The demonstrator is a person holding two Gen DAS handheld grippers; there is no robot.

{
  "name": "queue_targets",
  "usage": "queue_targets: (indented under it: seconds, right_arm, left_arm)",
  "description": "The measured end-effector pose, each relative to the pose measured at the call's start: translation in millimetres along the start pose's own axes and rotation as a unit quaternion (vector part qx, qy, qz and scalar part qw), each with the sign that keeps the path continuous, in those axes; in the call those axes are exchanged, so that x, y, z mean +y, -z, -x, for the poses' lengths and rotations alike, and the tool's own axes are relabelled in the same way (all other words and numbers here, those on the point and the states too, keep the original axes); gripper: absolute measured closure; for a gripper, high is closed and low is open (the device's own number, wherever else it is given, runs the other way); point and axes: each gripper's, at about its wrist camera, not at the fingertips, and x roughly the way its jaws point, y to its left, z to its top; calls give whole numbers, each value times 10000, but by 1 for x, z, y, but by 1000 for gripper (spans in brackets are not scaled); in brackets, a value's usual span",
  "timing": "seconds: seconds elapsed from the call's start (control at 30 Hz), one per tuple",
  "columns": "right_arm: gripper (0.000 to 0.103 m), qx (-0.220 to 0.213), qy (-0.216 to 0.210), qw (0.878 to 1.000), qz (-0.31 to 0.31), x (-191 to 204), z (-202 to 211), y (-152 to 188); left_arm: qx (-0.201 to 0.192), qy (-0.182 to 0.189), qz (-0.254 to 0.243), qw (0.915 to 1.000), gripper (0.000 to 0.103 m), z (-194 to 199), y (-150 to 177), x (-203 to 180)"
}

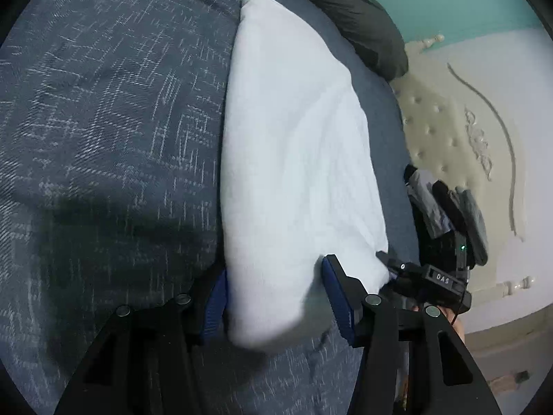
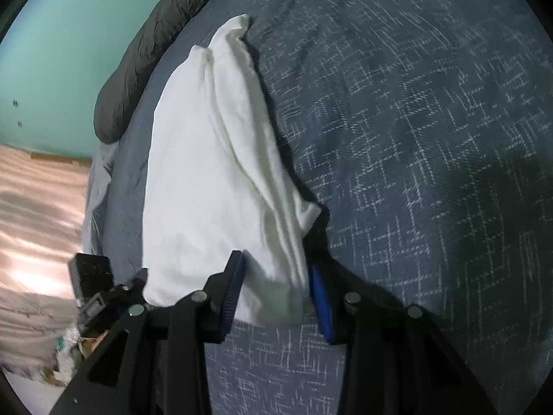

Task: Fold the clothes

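Lying on blue patterned bedspread (image 1: 103,121): white folded garment (image 1: 293,138), both left claw (image 1: 276,297) and right claw (image 2: 276,290) pinching its near edge.

White garment (image 1: 293,159), folded into a long narrow strip, lying on the blue patterned bed cover (image 1: 103,121); lengthwise creases, near end bunched, far end tapering to a point.

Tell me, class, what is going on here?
A person is folding a white cloth on a bed with a dark blue patterned cover. The left claw and right claw each have a near corner of the cloth between their blue pads. A dark pillow lies behind.
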Motion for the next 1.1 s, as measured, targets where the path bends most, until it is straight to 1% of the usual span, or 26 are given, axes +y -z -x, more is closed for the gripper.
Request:
queue_targets:
  seconds: [0.1, 0.2, 0.23, 0.3, 0.37, 0.4, 0.47, 0.53, 0.63, 0.77, 0.83, 0.87, 0.9, 0.93, 0.97, 1.0, 1.1]
  right_arm:
    - [65, 34, 20, 10000, 82, -3, 2, -3]
    - [65, 68, -7, 9999, 114, 1, -4, -9]
    - [63, 70, -43, 9999, 119, 2, -6, -9]
    - [63, 107, -193, 9996, 165, 5, -8, -7]
    - [65, 257, -320, 9990, 204, 9, -10, -5]
    - [65, 327, -285, 9986, 290, 13, -12, -3]
    - [65, 330, -106, 9982, 481, 18, -13, -3]
    - [64, 278, -132, 9988, 385, 16, -14, -4]
    - [65, 175, -276, 9994, 114, 8, -15, -6]
    - [64, 149, -121, 9991, 369, 14, -17, -4]
    - [64, 144, -102, 9988, 461, 16, -15, -3]
    - [68, 125, -95, 9987, 489, 17, -15, -3]
    - [76, 112, -94, 9985, 533, 20, -16, -3]
    - [80, 97, -90, 9982, 578, 23, -16, -2]
    - [86, 74, -63, 9980, 630, 26, -16, -2]
    - [89, 51, -36, 9977, 681, 29, -15, -2]
    - [91, -9, 67, 9965, 830, 41, -12, -2]
  left_arm:
    - [-71, 49, -20, 10000, 46, -2, -1, 1]
    - [-60, 19, -48, 10000, 46, -6, -3, -3]
    - [-48, 2, -69, 10000, 46, -7, -4, -5]
    - [-4, -22, -162, 9999, 51, -5, -2, -10]
    - [27, -62, -261, 9996, 54, 0, 0, -14]
    - [34, -64, -276, 9996, 55, 2, 1, -15]
    - [39, -94, -285, 9995, 55, 2, 1, -15]
    - [50, -154, -238, 9996, 54, -3, 0, -13]
    - [35, -103, -152, 9998, 52, -6, -1, -5]
    - [-16, -73, -157, 9998, 52, -8, -1, -4]
    - [-27, -128, -200, 9997, 53, -7, -1, -7]
    - [-32, -154, -225, 9996, 55, -6, -1, -9]
    - [-33, -192, -256, 9995, 60, -5, -1, -11]
    - [-40, -235, -282, 9993, 62, -3, -1, -13]
    - [-55, -269, -320, 9991, 67, -2, -1, -17]
    - [-71, -311, -370, 9988, 69, 1, -2, -21]
    - [-114, -378, -495, 9980, 72, 9, -5, -35]
